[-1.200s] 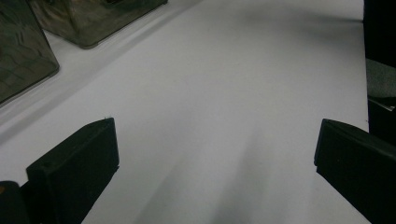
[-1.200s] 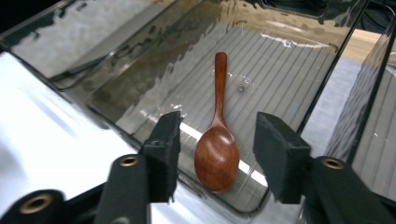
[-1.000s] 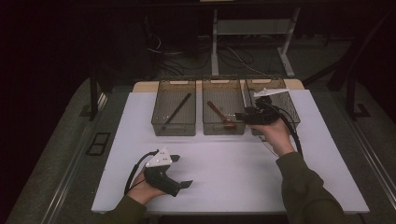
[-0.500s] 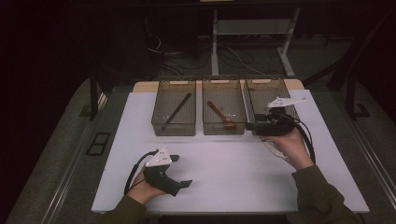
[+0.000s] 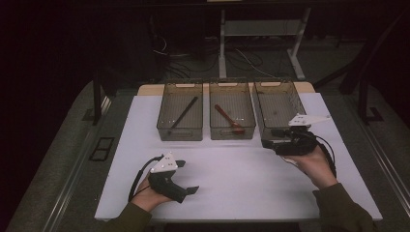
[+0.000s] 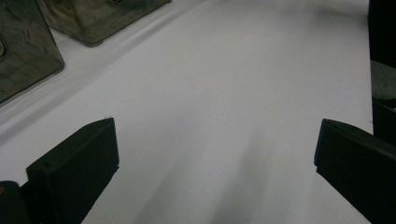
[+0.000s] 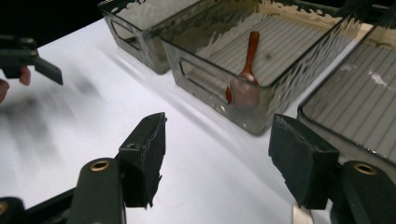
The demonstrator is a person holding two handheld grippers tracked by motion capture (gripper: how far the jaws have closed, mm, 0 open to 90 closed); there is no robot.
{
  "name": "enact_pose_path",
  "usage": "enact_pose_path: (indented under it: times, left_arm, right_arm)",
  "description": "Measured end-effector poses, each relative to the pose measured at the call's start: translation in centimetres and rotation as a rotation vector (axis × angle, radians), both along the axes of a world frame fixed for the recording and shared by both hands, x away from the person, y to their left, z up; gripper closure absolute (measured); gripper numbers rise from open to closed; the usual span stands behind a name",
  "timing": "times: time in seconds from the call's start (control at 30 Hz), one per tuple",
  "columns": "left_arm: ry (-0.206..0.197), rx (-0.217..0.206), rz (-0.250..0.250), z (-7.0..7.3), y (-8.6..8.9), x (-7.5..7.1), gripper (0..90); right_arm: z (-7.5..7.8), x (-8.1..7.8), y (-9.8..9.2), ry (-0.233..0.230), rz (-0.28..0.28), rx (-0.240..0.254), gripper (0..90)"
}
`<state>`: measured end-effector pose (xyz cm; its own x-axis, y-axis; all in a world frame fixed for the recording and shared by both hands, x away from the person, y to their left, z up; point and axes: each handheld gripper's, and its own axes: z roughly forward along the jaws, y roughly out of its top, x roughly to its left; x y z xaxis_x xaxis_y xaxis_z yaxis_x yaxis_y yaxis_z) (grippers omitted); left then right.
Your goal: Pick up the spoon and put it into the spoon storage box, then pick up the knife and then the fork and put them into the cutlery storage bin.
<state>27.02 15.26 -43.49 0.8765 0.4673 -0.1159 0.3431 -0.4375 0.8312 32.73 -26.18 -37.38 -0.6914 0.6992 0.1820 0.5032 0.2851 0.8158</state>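
Red spoon (image 5: 227, 117) lying flat in middle bin (image 5: 232, 137), at about 10 o'clock from right gripper (image 5: 268, 137). In the right gripper view, bowl end of spoon (image 7: 247, 65) down against near wall of the bin (image 7: 205, 84), handle running away toward 12.

Handling, judged: light, stiff, likely plastic or lacquered wood, so a bit slick on the pads. Not fragile. Best taken across the thin handle near mid-length, from above. Bowl end too close to the wall for jaw clearance. Could pivot in the grip if pinched far from balance point.

Looks: slim straight handle, small rounded bowl, brownish red, glossy. Seen partly through smoky ribbed bin wall, so bowl outline distorted.

Right gripper (image 7: 217, 140): jaws apart, just been opening, nothing between them, only white table sheet (image 5: 241, 179) under them. Sits just outside the bins, at front corner of right bin (image 5: 290, 96).

Left gripper (image 5: 187, 176): jaws wide apart and empty, resting at 7 o'clock on the sheet, well clear of the bins. Same in left gripper view (image 6: 215, 140).

Black stick (image 5: 183, 115) in left bin, untouched.
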Motion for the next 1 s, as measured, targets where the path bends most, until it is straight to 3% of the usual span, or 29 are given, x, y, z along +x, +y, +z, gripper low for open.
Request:
enact_pose_path:
  times: [0.3,0.67,0.8,1.0]
  left_arm:
    - [0.001,-0.001,0.003,0.0,0.0,-0.1,0.0]
    - [-0.001,-0.001,0.0,0.1,0.1,-0.1,0.0]
    - [-0.001,-0.002,0.003,0.0,0.1,-0.1,0.0]
    - [-0.002,0.0,0.006,0.1,0.1,-0.1,0.0]
  right_arm:
    - [-0.9,-1.9,-2.2,-0.003,-0.007,-0.004,36.5]
    - [-2.0,-3.1,-4.5,0.007,-0.039,-0.006,35.6]
    - [-2.4,-3.3,-5.4,0.027,-0.058,-0.005,41.4]
    - [-3.2,-3.2,-6.3,0.041,-0.087,-0.051,53.8]
